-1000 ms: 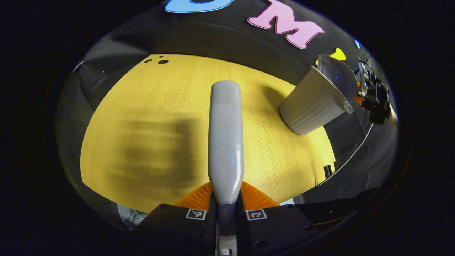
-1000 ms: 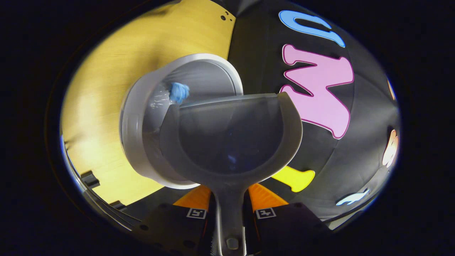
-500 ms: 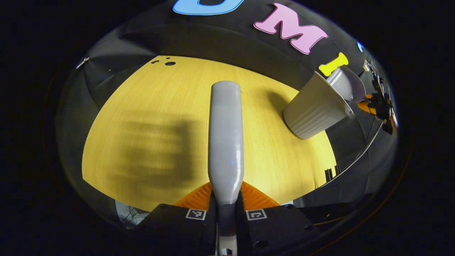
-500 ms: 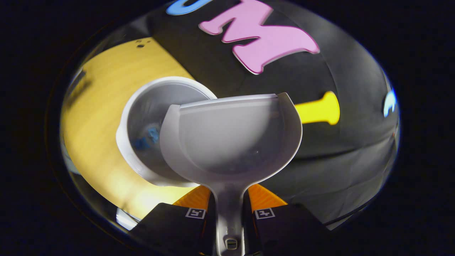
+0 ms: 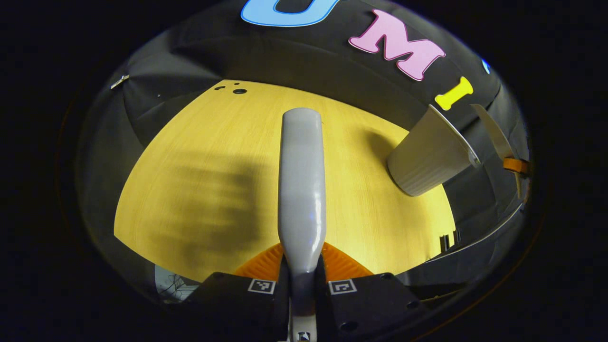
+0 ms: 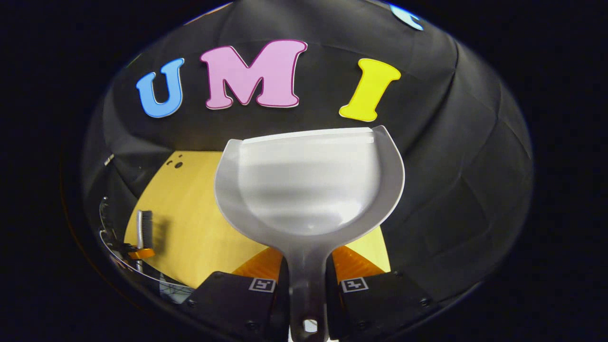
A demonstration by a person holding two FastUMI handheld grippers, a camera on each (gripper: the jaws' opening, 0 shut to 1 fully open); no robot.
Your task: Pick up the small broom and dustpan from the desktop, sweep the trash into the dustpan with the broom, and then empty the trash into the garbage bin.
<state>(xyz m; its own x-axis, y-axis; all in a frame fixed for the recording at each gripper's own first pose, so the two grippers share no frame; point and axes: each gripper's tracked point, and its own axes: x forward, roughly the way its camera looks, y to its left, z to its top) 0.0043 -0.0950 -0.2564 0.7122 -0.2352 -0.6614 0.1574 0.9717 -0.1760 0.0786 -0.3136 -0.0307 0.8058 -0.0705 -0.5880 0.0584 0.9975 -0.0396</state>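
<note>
Yellow wood grain runs across the desktop, with the black booth cloth behind it. In the left gripper view, the left gripper is closed tight on the small broom, both fingers pressing its pale handle, which reaches out over the desk. The white ribbed garbage bin stands near the desk's far right corner, and just beyond its rim the edge of the dustpan shows.

In the right gripper view, the right gripper clamps the stem of the grey dustpan, fingers snug on either side. The pan is held level, its scoop facing the cloth wall. Low at the left edge, the broom's bristled head hangs over the desk.
</note>
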